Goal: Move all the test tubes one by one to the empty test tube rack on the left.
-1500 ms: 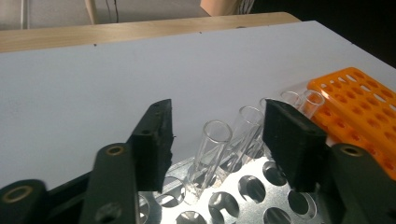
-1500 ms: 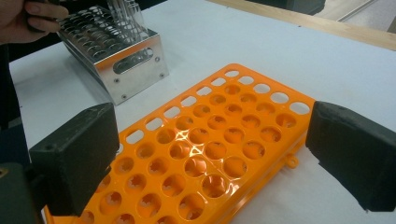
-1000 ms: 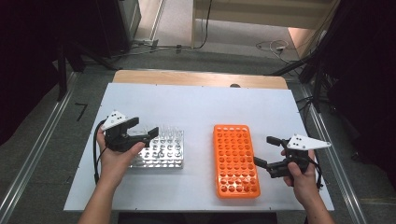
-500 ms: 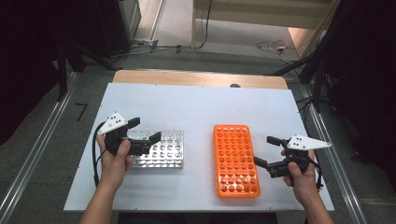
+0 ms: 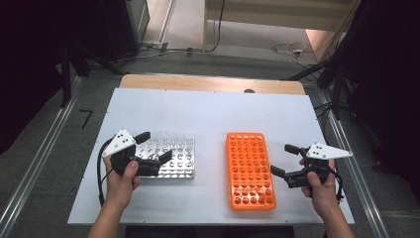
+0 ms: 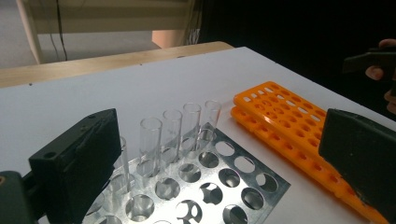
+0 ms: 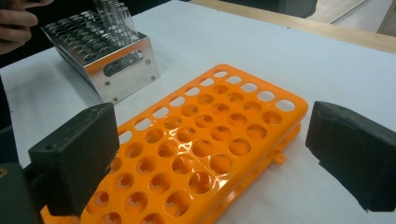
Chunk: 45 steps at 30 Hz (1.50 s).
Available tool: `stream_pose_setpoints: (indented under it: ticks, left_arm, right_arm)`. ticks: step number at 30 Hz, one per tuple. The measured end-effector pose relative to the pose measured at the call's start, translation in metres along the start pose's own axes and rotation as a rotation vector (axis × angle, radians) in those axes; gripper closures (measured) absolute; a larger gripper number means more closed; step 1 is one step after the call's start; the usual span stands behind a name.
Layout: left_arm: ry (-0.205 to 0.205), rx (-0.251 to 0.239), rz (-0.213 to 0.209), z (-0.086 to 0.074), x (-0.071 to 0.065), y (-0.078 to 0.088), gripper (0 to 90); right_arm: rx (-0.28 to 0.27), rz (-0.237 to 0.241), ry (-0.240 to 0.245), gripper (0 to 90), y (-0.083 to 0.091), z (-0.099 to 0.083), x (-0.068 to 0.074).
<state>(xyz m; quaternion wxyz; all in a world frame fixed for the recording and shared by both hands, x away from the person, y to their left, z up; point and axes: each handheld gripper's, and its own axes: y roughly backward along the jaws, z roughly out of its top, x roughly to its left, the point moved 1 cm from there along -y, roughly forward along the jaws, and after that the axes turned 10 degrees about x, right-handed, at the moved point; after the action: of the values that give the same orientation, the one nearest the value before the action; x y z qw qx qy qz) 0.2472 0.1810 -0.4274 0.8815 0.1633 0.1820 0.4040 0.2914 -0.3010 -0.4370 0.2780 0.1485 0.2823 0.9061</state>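
The white table lies bare beyond both racks, toward its wooden far edge. The left gripper, jaws wide apart after just opening with nothing clamped, hovers over the metal test-tube rack, whose far row holds clear glass tubes. The right gripper, jaws apart and holding nothing, sits just beside the orange rack, whose holes hold nothing.

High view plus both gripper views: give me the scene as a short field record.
surface: white table
metal rack: left side, clear glass tubes standing in its far row
orange rack: right of the metal rack, holes empty
left hand-held gripper: jaws wide apart over the metal rack's near-left part, nothing held
right hand-held gripper: jaws open beside the orange rack's right edge, nothing held
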Motion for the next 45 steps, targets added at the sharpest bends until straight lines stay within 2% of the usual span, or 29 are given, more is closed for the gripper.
stream_pose_setpoints:
  ticks: [5,12,16,21,31,38,41,45]
  left_arm:
    - [-0.023,0.005,-0.006,-0.007,-0.001,0.004,0.0]
    - [-0.026,0.005,-0.001,-0.015,0.0,0.011,0.0]
    - [-0.011,0.004,-0.009,-0.019,0.002,0.015,0.0]
    - [-0.013,0.006,0.002,-0.024,0.004,0.023,0.0]
    - [-0.001,0.009,0.019,-0.041,0.014,0.041,0.0]
    - [0.008,-0.037,0.038,-0.048,0.023,0.057,0.0]
    - [0.013,-0.046,0.042,-0.051,0.027,0.06,0.0]
    - [0.015,-0.051,0.042,-0.052,0.029,0.061,0.0]
  right_arm:
    - [-0.002,-0.005,-0.013,1.3,0.001,-0.003,-0.005]
    - [-0.016,-0.013,-0.031,1.3,0.003,-0.007,-0.011]
    - [-0.024,-0.022,-0.043,1.3,0.005,-0.009,-0.014]
    - [-0.033,-0.038,-0.056,1.3,0.007,-0.011,-0.018]
    - [-0.039,-0.037,-0.072,1.2,0.007,-0.019,-0.025]
    - [-0.052,-0.044,-0.066,1.2,0.007,-0.024,-0.027]
    - [-0.05,-0.055,-0.053,1.2,0.007,-0.027,-0.028]
    - [-0.052,-0.059,-0.059,1.3,0.008,-0.03,-0.031]
